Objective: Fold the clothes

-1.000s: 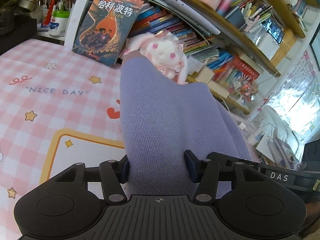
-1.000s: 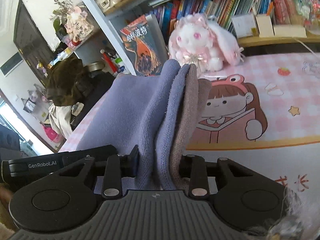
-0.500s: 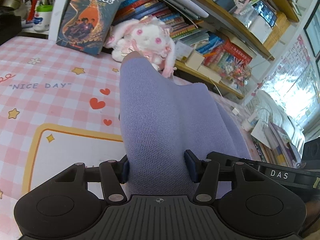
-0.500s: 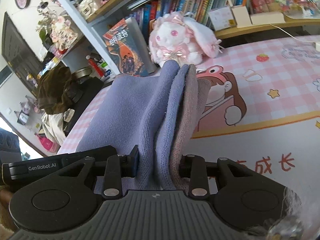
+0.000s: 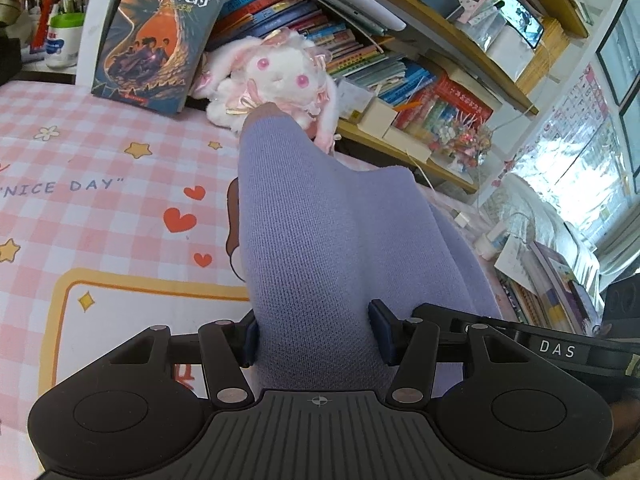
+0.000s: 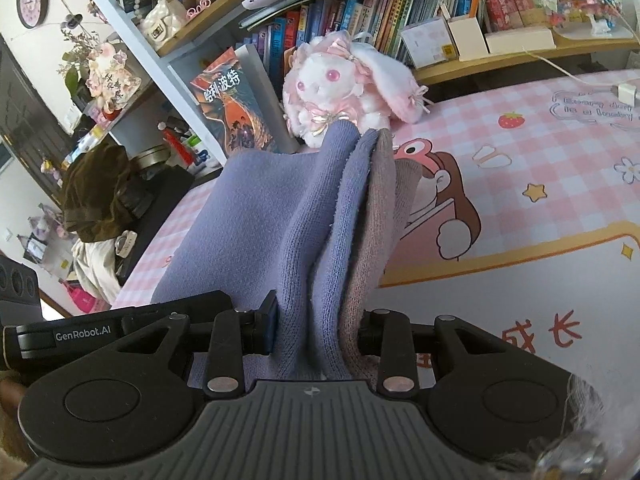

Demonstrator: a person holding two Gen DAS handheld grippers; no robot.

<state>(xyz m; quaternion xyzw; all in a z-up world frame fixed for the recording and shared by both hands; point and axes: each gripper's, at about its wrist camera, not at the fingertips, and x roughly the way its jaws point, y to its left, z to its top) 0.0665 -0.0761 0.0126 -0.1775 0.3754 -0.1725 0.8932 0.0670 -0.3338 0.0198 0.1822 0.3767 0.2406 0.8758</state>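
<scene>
A lavender knit garment (image 5: 320, 240) is held between both grippers above the pink checked desk mat (image 5: 100, 200). My left gripper (image 5: 314, 334) is shut on a thick smooth fold of it. My right gripper (image 6: 318, 328) is shut on several bunched layers of the same garment (image 6: 320, 220), whose edges stand up in ridges. The cloth stretches between the two grippers and hides the mat under it. The left gripper's body shows at the lower left of the right wrist view (image 6: 80, 332).
A pink and white plush rabbit (image 6: 340, 88) sits at the back of the mat by a leaning book (image 5: 160, 32). Bookshelves (image 5: 400, 60) run behind. A dark bundle (image 6: 100, 192) lies off the mat's left edge. A white charger (image 6: 626, 92) lies far right.
Both grippers have carried the garment forward toward the rabbit and shelves, which now look nearer. Both grips are unchanged.
</scene>
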